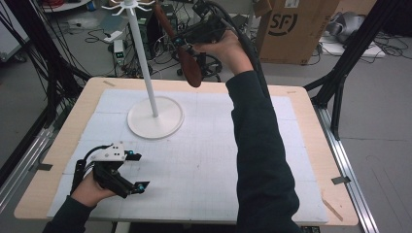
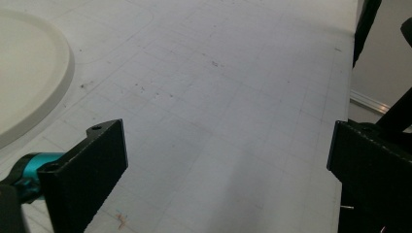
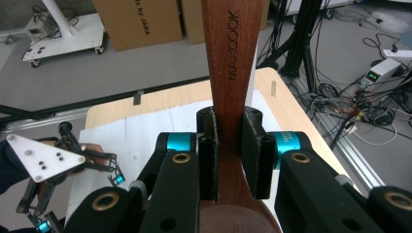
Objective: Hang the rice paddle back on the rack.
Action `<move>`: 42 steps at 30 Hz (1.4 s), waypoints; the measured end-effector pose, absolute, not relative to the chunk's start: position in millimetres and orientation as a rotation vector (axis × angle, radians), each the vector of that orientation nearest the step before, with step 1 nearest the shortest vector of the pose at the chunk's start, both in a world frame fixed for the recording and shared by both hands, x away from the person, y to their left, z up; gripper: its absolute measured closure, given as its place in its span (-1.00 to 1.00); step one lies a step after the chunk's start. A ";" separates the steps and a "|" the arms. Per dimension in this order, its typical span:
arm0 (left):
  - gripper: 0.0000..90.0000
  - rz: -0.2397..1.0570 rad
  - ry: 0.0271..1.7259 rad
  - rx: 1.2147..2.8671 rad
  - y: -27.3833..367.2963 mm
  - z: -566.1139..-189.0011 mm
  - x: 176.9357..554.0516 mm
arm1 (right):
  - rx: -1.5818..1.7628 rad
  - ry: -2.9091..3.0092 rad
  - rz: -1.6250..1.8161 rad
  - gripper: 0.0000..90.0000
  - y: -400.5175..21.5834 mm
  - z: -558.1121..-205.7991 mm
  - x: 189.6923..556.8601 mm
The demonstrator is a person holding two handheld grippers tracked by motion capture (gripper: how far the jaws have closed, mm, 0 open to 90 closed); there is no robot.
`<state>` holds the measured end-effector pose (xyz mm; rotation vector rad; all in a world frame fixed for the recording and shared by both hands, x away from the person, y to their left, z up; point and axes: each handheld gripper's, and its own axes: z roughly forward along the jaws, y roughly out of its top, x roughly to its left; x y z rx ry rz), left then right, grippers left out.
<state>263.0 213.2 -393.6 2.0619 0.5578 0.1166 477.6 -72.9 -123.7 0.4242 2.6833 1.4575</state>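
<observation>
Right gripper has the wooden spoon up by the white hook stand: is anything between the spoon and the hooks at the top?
Nothing visible does. The right gripper holds the wooden spoon in open air just right of the stand's pole; the hooks sit at the high view's top edge, with nothing hanging on them that shows.

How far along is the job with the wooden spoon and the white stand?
Done: the right hand-held gripper is shut on the wooden spoon by its handle and holds it high beside the white stand. In hand: carrying it near the hooks on top. Left: it hangs on no hook yet. The left hand-held gripper is open, low over the mat.
</observation>
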 end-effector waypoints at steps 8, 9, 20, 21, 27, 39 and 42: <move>-0.96 0.109 0.553 2.065 212.7 -394.6 262.1 | 0.439 2.681 1.431 0.74 -63.9 -117.4 482.2; -0.96 0.108 0.554 2.065 212.7 -394.6 262.0 | 0.444 2.681 1.429 0.75 -62.9 -117.2 482.8; -0.96 0.105 0.550 2.072 211.9 -396.1 262.0 | 0.461 2.683 1.397 0.74 -56.8 -116.3 488.1; -0.96 0.106 0.550 2.071 211.8 -396.0 261.9 | 0.463 2.678 1.398 0.74 -55.9 -116.1 488.3; -0.96 0.102 0.549 2.070 212.3 -395.6 261.4 | 0.456 2.689 1.391 0.74 -49.1 -114.8 489.9; -0.96 0.106 0.548 2.069 213.9 -395.3 261.0 | 0.469 2.703 1.368 0.74 -41.3 -119.4 490.9; -0.96 0.108 0.551 2.069 214.3 -395.1 261.1 | 0.458 2.704 1.366 0.74 -40.1 -120.7 491.6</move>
